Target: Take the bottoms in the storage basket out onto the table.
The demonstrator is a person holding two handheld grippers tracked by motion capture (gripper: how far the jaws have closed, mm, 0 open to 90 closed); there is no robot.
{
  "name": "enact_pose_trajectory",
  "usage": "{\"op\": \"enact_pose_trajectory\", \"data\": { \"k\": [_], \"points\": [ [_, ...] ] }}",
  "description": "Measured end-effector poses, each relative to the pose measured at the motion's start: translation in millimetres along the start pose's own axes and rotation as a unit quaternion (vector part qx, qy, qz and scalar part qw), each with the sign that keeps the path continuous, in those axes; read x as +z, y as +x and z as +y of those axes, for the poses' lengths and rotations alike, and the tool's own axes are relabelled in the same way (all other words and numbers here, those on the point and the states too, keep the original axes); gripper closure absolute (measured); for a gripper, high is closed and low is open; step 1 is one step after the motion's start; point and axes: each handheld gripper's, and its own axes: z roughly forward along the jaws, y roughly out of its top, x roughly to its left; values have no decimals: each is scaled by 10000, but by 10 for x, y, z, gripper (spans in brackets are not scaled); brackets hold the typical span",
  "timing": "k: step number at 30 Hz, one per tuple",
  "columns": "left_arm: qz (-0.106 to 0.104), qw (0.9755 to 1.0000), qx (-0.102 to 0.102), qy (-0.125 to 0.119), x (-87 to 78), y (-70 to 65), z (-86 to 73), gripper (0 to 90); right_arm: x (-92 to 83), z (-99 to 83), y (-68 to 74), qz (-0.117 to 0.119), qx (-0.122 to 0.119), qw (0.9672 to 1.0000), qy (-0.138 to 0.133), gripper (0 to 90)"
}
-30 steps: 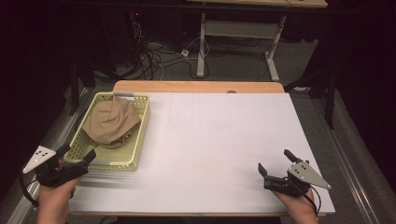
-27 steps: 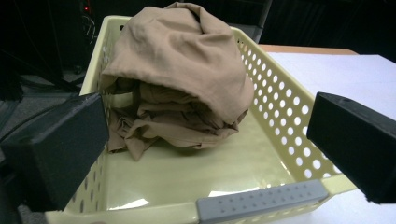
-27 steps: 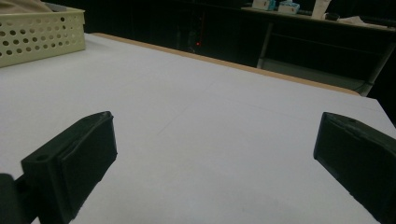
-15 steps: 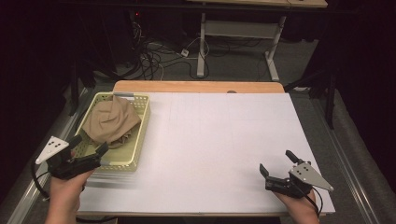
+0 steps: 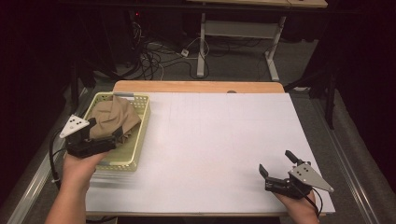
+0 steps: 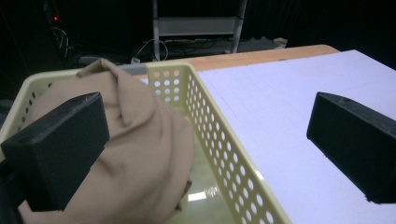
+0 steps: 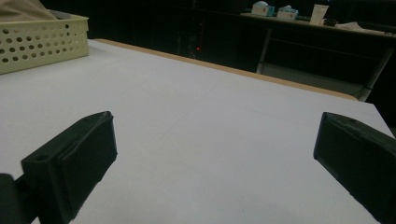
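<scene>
**L gripper over the basket, jaws wide; R gripper idle at near corner**

High view: I've got the left gripper [image 5: 122, 132] at the basket [image 5: 140, 135], which sits at the table's [image 5: 219, 140] left edge; the tan cloth [image 5: 112, 119] lies bunched inside it, heaped above the rim; gripper body is over the basket's near-left part, jaws hard to read from up here, tips lost against the cloth. Right gripper [image 5: 276, 164] is at the near-right corner, well apart from basket & cloth; its jaws stand spread w/ nothing between them; it's just above or on the white sheet, can't tell which.

Left gripper view: jaws spread wide; one jaw is in front of the cloth [image 6: 140, 154], the other is over bare white table [image 6: 280, 121] outside the basket; the basket's perforated long wall [image 6: 219, 135] runs between the two jaws; can't tell if the jaw touches the cloth; nothing is pinched.

Right gripper view: jaws wide apart, only bare table [image 7: 210, 121] between them; the basket [image 7: 42, 44] is far off at top left w/ a bit of cloth [image 7: 23, 9] peeking over its rim.
</scene>
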Motion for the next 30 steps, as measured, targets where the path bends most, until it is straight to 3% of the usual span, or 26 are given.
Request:
{"op": "enact_pose_trajectory", "data": {
  "k": [5,8,17,23,25,27,30],
  "points": [
    [77,9998,-60,149,125,51,150,0,-6,1,3,-6,6,10000,-5,2],
    [111,9990,-133,401,228,131,237,0,-12,6,0,-14,23,10000,-38,2],
    [346,9944,-411,914,513,441,342,0,6,-4,3,17,5,10000,4,2],
    [562,9871,-428,1435,766,580,325,0,-5,0,21,43,2,10000,-19,2],
    [682,9834,-248,1662,865,597,305,0,-6,-1,21,29,-3,10000,-36,2],
    [732,9807,-351,1776,951,641,277,0,-9,6,20,21,-14,10000,-71,2],
    [884,9738,-407,2056,1076,677,218,0,5,6,27,31,-9,10000,-71,2]
  ]
}}
